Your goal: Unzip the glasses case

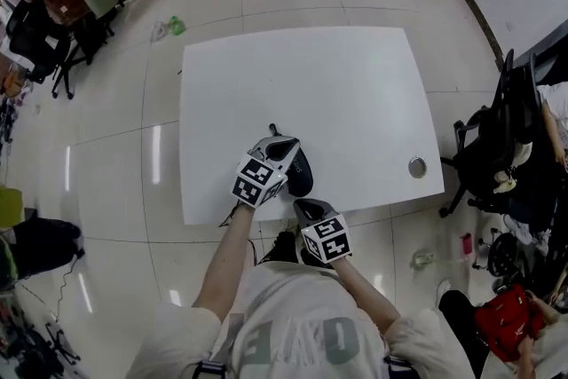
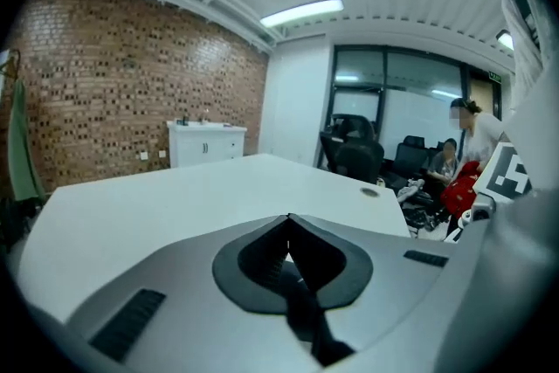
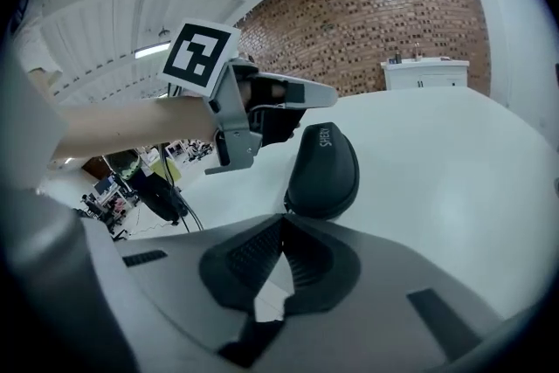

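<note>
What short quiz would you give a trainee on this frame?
1. True or false: the black oval hard-shell glasses case is clamped in the right gripper.
2. Which has open jaws? A) left gripper B) right gripper C) neither
3. Fill in: the case lies on the white table by the edge ____ to the person.
Key: 1 false, it lies on the table ahead of the shut jaws; 2 C; 3 nearest.
</note>
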Motion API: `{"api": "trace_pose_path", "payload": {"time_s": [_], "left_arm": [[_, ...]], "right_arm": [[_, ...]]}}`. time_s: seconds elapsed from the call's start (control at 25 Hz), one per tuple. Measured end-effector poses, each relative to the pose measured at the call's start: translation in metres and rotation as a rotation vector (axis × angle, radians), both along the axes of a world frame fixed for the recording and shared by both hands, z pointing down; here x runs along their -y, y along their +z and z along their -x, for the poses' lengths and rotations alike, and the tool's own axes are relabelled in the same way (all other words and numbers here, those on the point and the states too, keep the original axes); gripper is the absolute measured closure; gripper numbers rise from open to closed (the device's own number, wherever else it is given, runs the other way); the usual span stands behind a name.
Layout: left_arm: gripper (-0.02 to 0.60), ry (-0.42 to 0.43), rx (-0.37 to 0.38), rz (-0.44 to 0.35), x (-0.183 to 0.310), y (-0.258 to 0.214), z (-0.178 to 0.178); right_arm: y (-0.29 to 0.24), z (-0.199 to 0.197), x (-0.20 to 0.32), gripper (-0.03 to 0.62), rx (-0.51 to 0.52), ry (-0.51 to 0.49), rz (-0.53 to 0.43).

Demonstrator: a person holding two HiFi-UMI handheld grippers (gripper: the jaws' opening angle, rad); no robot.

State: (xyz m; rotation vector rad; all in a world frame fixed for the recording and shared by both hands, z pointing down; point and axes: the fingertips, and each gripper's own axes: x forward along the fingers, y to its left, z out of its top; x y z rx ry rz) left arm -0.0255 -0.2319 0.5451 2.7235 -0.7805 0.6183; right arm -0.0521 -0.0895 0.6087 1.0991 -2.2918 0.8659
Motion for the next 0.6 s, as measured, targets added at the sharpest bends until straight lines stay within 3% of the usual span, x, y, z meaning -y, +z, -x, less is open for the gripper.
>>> {"api": "trace_pose_path", "payload": {"time_s": [0.16,0.28,0.48,0.6], "left_arm": [[0.577,0.025,0.042,0.061,-0.003,0.022,0.002],[0.577,-0.017,0.034,0.073,0.006,0.025,0.003],[0.577,-0.07,0.092,0.092,0.021,0.027,0.008],[0.577,-0.136,0.07,0.138,0.029,0.026,0.011]], "right_arm": [[0.002,-0.006,0.013,0.592,-0.026,0.021,0.008],[0.002,-0.028,0.029,0.592,-0.071,0.065,-0.011],[0.007,-0.08,0.074,0.592,-0.125,0.231,-0.054],[0.004,-0.095,0.101,0.592,-0.177,0.251,-0.114]]}}
